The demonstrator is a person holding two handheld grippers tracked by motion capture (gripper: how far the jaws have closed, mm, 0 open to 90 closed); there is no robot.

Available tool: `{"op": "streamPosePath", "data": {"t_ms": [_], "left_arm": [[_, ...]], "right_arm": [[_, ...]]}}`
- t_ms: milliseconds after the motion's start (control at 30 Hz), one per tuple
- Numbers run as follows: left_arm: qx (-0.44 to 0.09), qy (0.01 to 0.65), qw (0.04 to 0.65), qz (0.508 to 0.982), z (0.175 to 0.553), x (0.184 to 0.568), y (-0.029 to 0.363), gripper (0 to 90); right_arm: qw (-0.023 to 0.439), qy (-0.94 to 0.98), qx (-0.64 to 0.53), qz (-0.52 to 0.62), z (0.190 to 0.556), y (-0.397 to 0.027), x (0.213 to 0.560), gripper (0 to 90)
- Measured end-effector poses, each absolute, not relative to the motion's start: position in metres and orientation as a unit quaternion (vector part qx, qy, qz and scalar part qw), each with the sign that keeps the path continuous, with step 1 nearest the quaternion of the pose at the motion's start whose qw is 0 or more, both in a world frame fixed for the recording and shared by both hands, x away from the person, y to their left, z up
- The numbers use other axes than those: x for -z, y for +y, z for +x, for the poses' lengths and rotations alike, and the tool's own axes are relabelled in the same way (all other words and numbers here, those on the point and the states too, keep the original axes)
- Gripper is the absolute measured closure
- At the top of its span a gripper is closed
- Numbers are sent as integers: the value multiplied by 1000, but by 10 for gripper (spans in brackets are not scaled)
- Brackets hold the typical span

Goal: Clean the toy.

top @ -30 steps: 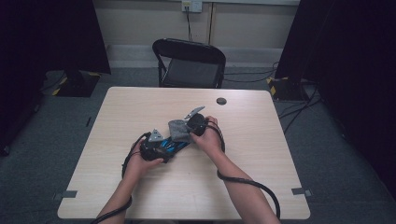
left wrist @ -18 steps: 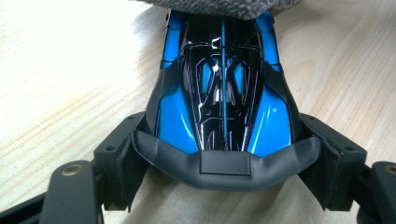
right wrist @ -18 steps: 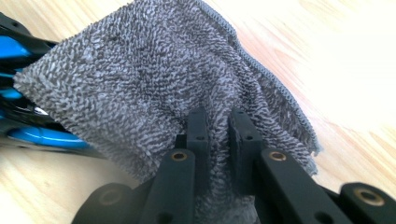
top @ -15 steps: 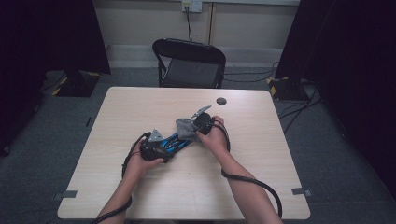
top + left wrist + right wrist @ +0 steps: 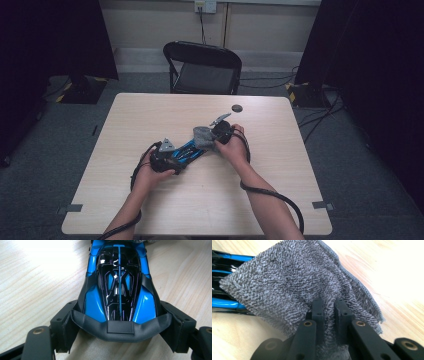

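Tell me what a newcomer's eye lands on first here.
First the glossy blue and black toy car near the middle of the wooden table, clamped at one end by the left gripper. Next the grey terry cloth draped over the car's other end, pinched in the right gripper.

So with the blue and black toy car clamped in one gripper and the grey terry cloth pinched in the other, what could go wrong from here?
The left gripper holds the blue and black toy car only at one end, so a firm wipe might twist it loose. The right gripper pinches just a fold of the grey terry cloth; it could slip out. The loose cloth edge may snag on the car's bodywork.
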State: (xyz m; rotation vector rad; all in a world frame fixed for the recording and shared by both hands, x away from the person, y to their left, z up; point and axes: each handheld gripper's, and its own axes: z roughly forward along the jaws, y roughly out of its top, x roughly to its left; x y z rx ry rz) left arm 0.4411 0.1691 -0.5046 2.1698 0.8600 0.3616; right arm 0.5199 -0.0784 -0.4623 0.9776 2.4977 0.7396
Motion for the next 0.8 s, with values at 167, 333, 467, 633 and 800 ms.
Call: {"op": "streamPosePath", "data": {"t_ms": [167,333,467,633,800], "left_arm": [[-142,337,380,850,441,505,169,241],[-142,337,380,850,441,505,169,241],[-142,337,380,850,441,505,169,241],[-142,337,380,850,441,505,169,241],[-142,337,380,850,441,505,169,241]], "right_arm": [[182,882,-260,348,520,-83,462,808],[183,882,-256,351,521,-90,463,808],[186,882,-254,352,521,-95,464,808],[186,880,-251,358,520,-103,466,808],[187,880,-247,360,518,-112,466,807]]}}
